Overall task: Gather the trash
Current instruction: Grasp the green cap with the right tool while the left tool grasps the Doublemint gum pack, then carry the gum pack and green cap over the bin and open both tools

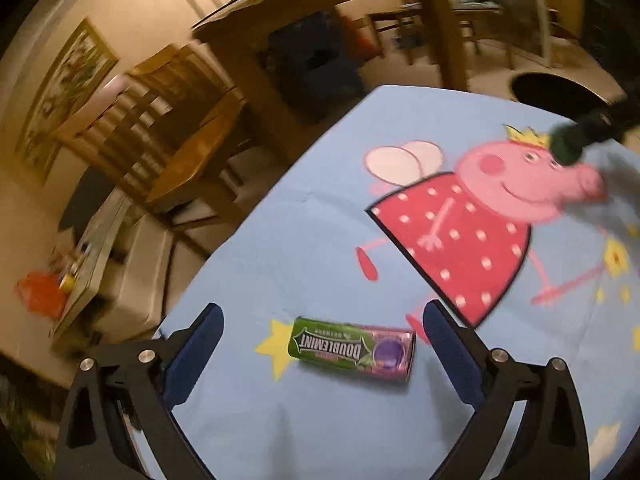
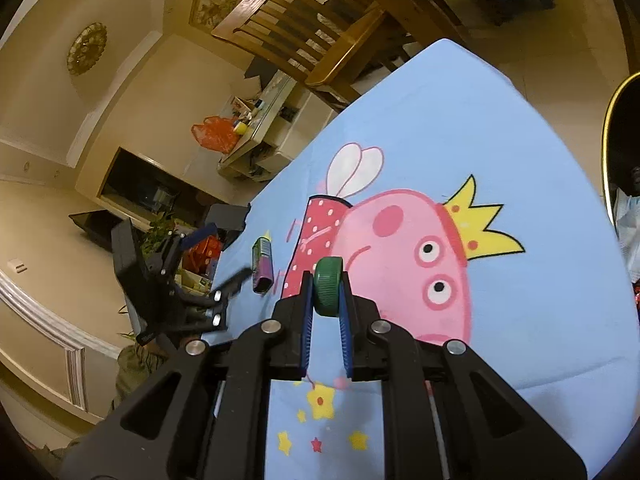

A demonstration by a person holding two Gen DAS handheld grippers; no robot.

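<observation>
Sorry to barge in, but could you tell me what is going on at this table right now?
A person is clearing trash from a table under a blue cartoon-pig cloth, one gripper per hand. The right gripper has its jaws shut on a green bottle cap. The left gripper is open, its jaws either side of a Doublemint gum pack lying on the cloth, not yet gripped.

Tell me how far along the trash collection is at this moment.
Midway, apparently. In hand: the right claw is shut on a green bottle cap. Left: the gum box lies on the blue tablecloth between the open left claw's fingers, not yet gripped. A dark bin shows beyond the table; contents unclear.
</observation>
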